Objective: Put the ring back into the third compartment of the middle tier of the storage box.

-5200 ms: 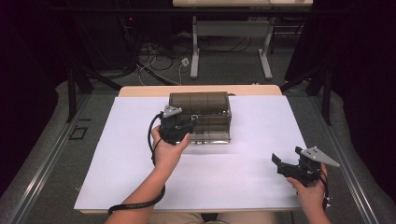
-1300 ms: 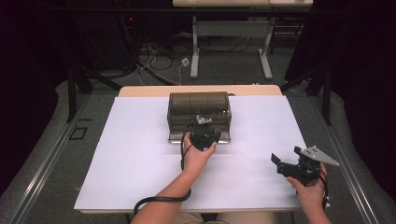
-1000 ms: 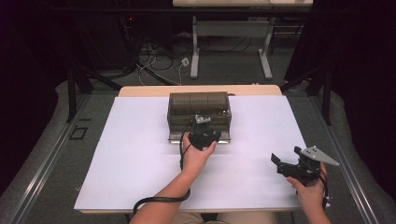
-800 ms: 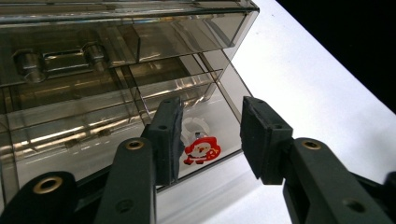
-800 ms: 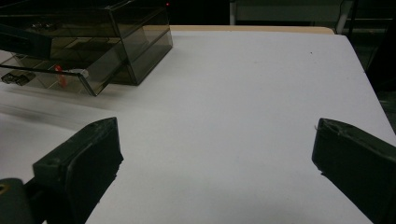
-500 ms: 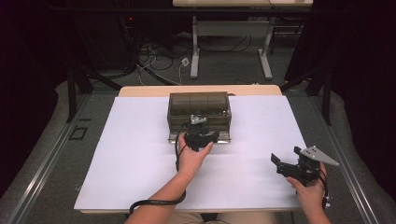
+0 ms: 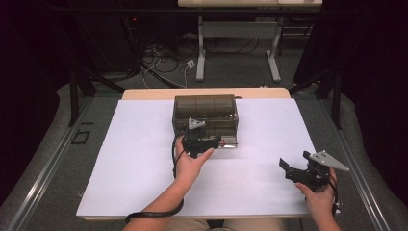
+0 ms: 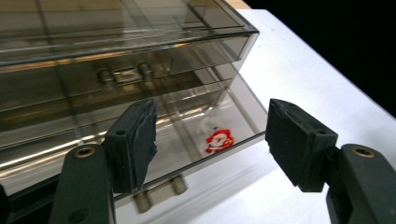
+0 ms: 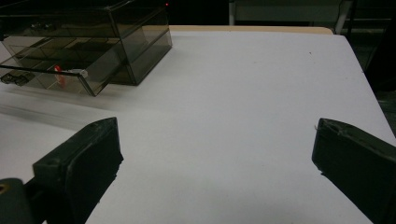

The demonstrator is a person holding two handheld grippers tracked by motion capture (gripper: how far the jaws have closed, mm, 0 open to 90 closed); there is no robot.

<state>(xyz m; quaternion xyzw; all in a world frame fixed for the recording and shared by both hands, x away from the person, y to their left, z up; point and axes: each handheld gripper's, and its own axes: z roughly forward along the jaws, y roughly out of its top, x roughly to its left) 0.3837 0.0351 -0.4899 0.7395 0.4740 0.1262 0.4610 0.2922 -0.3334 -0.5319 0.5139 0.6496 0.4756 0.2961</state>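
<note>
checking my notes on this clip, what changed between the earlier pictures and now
The left gripper went from the left end of the smoky clear drawer box to its front right, and its jaws have just been opening, with nothing between them. The bottom drawer, holding a small red item, stands pulled out. The right gripper stayed open and in place over the white table; the box did not shift.

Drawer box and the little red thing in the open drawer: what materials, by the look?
Drawer box: likely hard smoke-tinted clear plastic, glossy; you see through its walls and the edges catch light. Its small pulls look like metal or metallised plastic, can't tell which. Red-and-white figure: too blurred to call, possibly rubber or plastic. White table top: matte, sheet-like.
</note>
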